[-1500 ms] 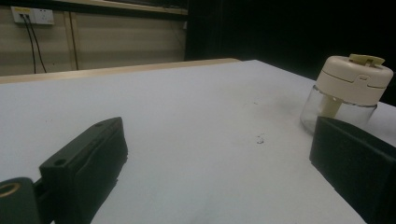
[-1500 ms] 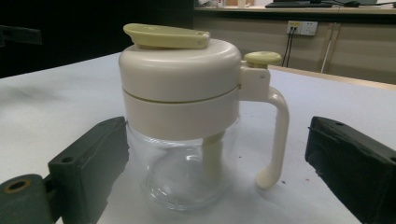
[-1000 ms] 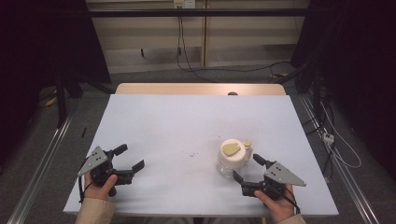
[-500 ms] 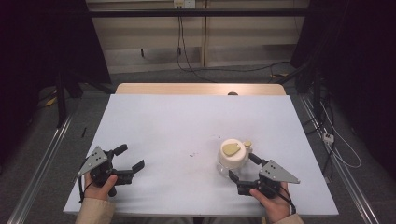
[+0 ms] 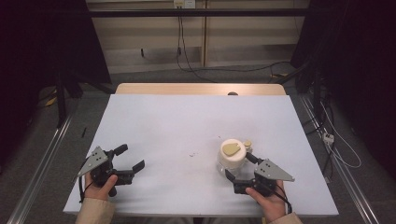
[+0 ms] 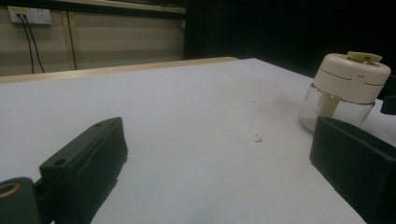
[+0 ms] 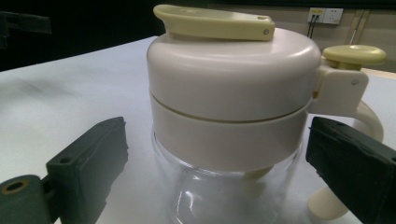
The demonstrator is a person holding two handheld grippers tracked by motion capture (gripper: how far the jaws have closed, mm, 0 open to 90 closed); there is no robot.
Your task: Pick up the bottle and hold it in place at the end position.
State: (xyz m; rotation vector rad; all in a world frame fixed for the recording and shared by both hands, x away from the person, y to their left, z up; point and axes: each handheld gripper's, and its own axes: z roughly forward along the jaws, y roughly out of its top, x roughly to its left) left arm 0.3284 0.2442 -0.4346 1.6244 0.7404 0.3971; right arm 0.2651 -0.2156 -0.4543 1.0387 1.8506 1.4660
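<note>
Now jar [image 7: 229, 116] between spread right tongs [image 7: 219, 168], seemingly untouched.

No readable text, label, brand, number or sign anywhere: none on the cream lid of the jar [image 7: 233, 88], none on its clear glass body, none on the white table [image 5: 177, 126], none on the wall sockets [image 6: 29, 15] behind.

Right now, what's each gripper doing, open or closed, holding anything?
Left gripper: open, holding nothing.
Right gripper: open, jaws either side of the cream-lidded glass jar, not clamped on it.
</note>
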